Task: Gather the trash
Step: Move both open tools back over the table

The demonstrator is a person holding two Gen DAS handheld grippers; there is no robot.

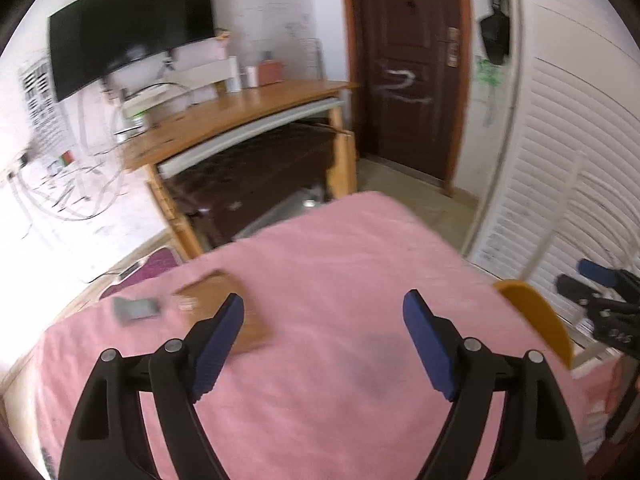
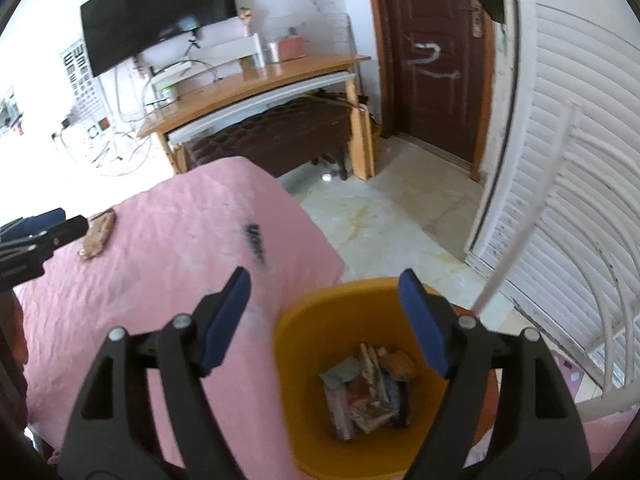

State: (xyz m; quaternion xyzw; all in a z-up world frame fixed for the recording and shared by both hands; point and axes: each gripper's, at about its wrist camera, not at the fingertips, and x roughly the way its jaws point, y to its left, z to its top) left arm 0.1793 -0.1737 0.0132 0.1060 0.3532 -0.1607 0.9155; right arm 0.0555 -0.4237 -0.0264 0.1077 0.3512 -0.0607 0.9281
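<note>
My left gripper (image 1: 323,310) is open and empty above the pink bedspread (image 1: 320,264). A brown cardboard piece (image 1: 224,296) lies just ahead of its left finger, with a small grey wrapper (image 1: 136,309) to its left. My right gripper (image 2: 324,286) is open and empty, over the rim of a yellow bin (image 2: 308,360) that holds several wrappers (image 2: 368,388). The bin's edge also shows in the left wrist view (image 1: 536,312). A brown wrapper (image 2: 98,236) lies on the bed at the left, near the other gripper (image 2: 36,236). A dark mark (image 2: 254,242) is on the bedspread.
A wooden desk (image 1: 248,108) with a black monitor (image 1: 132,28) stands beyond the bed. A brown door (image 1: 412,60) is behind it. A white louvred wardrobe (image 2: 560,160) and a white rack (image 2: 600,340) stand on the right. Tiled floor (image 2: 392,216) lies between bed and wardrobe.
</note>
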